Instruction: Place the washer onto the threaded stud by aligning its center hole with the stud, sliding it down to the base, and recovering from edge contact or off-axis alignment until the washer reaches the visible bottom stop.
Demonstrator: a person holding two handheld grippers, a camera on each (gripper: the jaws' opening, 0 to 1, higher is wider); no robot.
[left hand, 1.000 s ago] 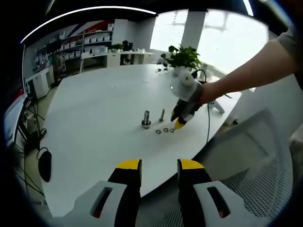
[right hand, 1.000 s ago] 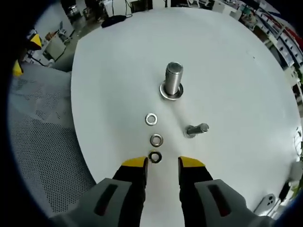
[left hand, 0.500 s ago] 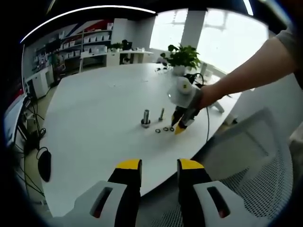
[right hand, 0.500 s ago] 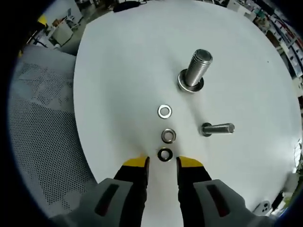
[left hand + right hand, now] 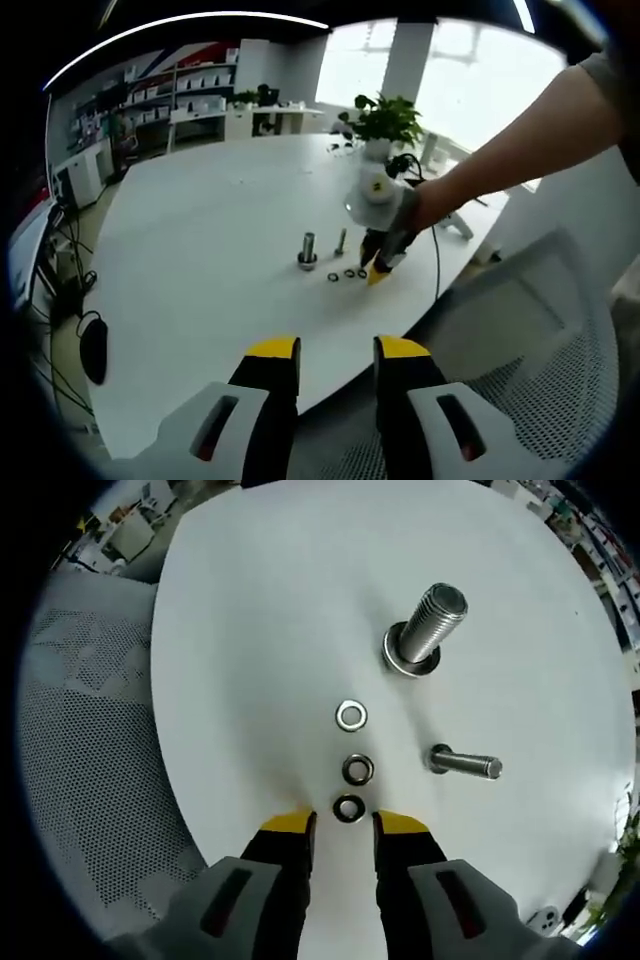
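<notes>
Washer [image 5: 348, 808] nearest the right gripper [image 5: 343, 825] lies flat on the white table [image 5: 250, 630], just ahead of the gap between its yellow-tipped, parted jaws, which grip nothing. Two more washers [image 5: 351, 717] and the upright threaded stud [image 5: 428, 630] stand farther ahead. The left gripper [image 5: 336, 350] hangs apart, jaws parted and bare.

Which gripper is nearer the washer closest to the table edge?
Right. The right gripper has its tips beside that washer; the left gripper hangs back off the table.

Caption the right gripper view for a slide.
Open right gripper straddles the nearest of three washers below two studs.
</notes>
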